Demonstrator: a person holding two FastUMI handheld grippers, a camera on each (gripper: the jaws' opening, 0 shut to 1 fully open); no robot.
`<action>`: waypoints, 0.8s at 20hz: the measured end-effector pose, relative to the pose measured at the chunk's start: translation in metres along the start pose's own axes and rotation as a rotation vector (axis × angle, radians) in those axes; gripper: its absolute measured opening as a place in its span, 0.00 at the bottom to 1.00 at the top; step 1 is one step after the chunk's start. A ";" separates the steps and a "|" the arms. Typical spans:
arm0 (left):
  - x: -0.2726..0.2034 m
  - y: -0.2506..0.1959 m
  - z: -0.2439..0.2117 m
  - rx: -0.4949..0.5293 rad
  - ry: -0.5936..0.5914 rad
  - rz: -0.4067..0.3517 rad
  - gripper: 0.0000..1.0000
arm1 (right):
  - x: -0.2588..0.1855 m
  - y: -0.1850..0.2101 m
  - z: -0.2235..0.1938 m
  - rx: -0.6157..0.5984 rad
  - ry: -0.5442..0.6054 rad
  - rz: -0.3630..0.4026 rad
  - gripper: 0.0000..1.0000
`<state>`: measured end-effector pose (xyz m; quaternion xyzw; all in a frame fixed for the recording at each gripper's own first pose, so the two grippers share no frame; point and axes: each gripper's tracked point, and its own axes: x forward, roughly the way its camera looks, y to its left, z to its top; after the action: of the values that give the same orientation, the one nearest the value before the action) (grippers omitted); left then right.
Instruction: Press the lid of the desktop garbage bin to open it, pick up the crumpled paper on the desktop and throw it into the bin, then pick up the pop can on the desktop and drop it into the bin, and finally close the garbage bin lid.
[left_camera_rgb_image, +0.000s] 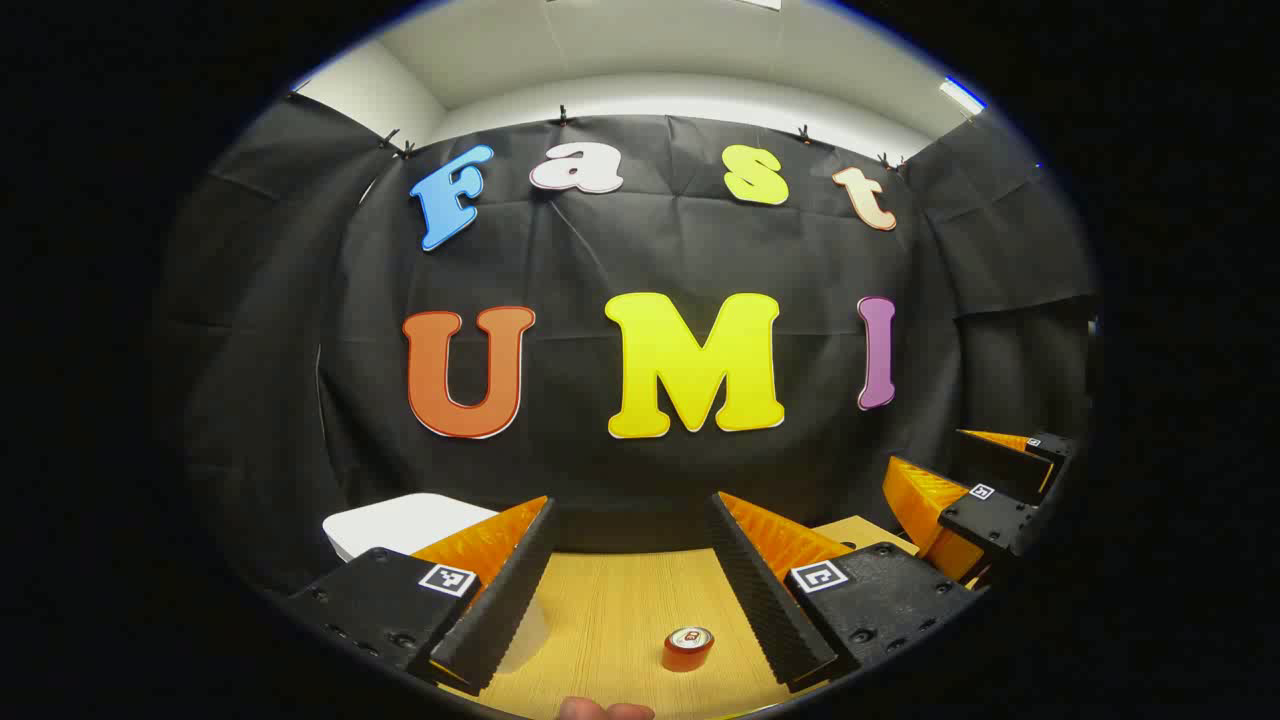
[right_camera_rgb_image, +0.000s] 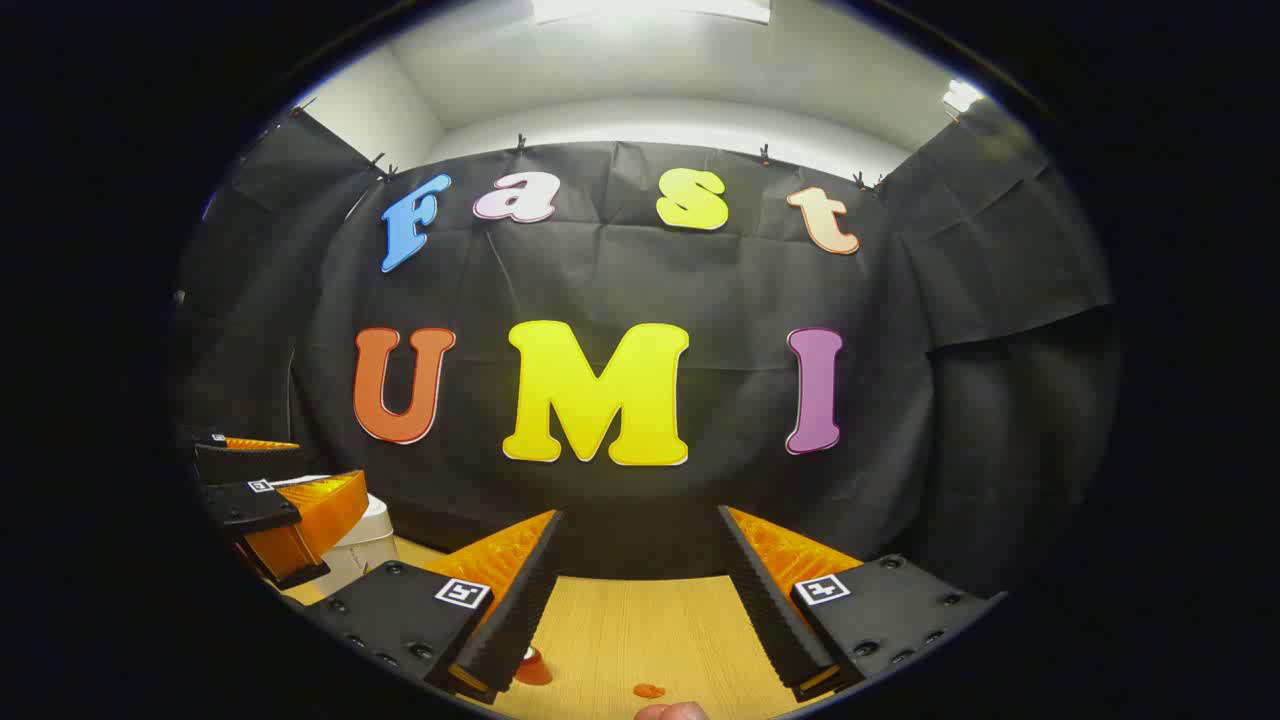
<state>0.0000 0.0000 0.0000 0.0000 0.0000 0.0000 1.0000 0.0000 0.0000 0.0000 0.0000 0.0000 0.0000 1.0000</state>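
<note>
— Where's the pop can (left_camera_rgb_image: 688, 648)?

— I see it standing upright on the wooden table (left_camera_rgb_image: 610, 620), low in the left gripper view, just right of centre, between the two spread fingers of my left claw (left_camera_rgb_image: 640, 560). Nothing touches it. In the right gripper view a small red shape (right_camera_rgb_image: 533, 668) peeks out beside my right claw's left finger at the bottom of the frame; I take it for the same can, but too little shows to be sure.

— And the bin?

— The white garbage bin (left_camera_rgb_image: 405, 522) sits at the lower left of the left gripper view, its lid flat and closed, partly behind my left finger. In the right gripper view it appears again at the lower left (right_camera_rgb_image: 362, 545), just behind the left claw (right_camera_rgb_image: 270, 500).

— The claws?

— Both released and holding nothing. The left claw's fingers stand wide apart above the table. The right claw (right_camera_rgb_image: 640, 585) is spread the same way over bare wood, and I also see it at the right edge of the left gripper view (left_camera_rgb_image: 975, 480), fingers apart.

— The crumpled paper?

— I can't make it out.
</note>
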 end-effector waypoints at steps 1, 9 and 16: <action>-0.001 0.000 0.000 0.002 -0.005 0.002 0.98 | 0.000 -0.002 -0.001 0.000 0.000 -0.005 0.94; 0.001 -0.012 -0.001 0.000 -0.001 -0.019 0.98 | -0.004 -0.016 0.002 0.004 -0.009 -0.023 0.94; 0.004 -0.012 0.000 -0.001 0.003 -0.006 0.98 | -0.003 -0.023 0.000 0.014 0.000 -0.026 0.94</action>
<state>0.0036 -0.0117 -0.0003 -0.0004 0.0014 -0.0028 1.0000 -0.0034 -0.0228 0.0003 0.0069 -0.0001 -0.0131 0.9999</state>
